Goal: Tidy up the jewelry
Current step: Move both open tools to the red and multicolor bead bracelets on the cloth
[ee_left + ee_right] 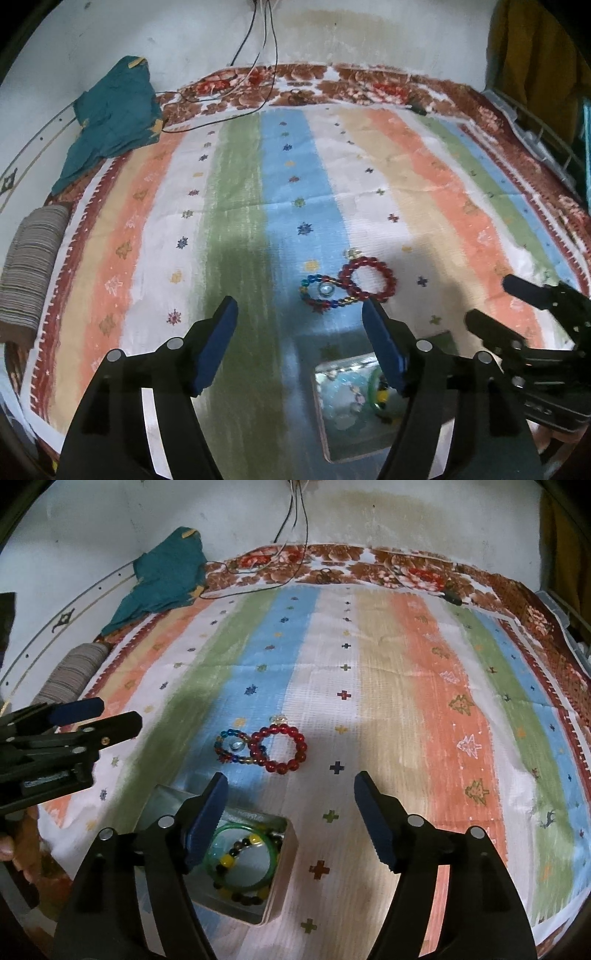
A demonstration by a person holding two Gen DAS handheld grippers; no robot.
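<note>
A red bead bracelet (392,281) (282,768) lies on the striped cloth (369,177), overlapping a multicoloured bead bracelet (321,305) (226,734) with a clear bead (326,290) inside its loop. Nearer me, an open tin box (321,406) (280,871) holds a green bangle (236,825) and a yellow-and-black bead bracelet (229,864). My left gripper (299,304) (118,712) is open and empty, just short of the bracelets, left of the box. My right gripper (290,778) (491,300) is open and empty above the box's right side.
A teal garment (114,118) (166,576) lies at the cloth's far left corner, and thin cables (258,74) hang down the wall onto the bed. A grey striped roll (33,266) sits at the left edge. Yellow fabric (535,55) hangs at the far right.
</note>
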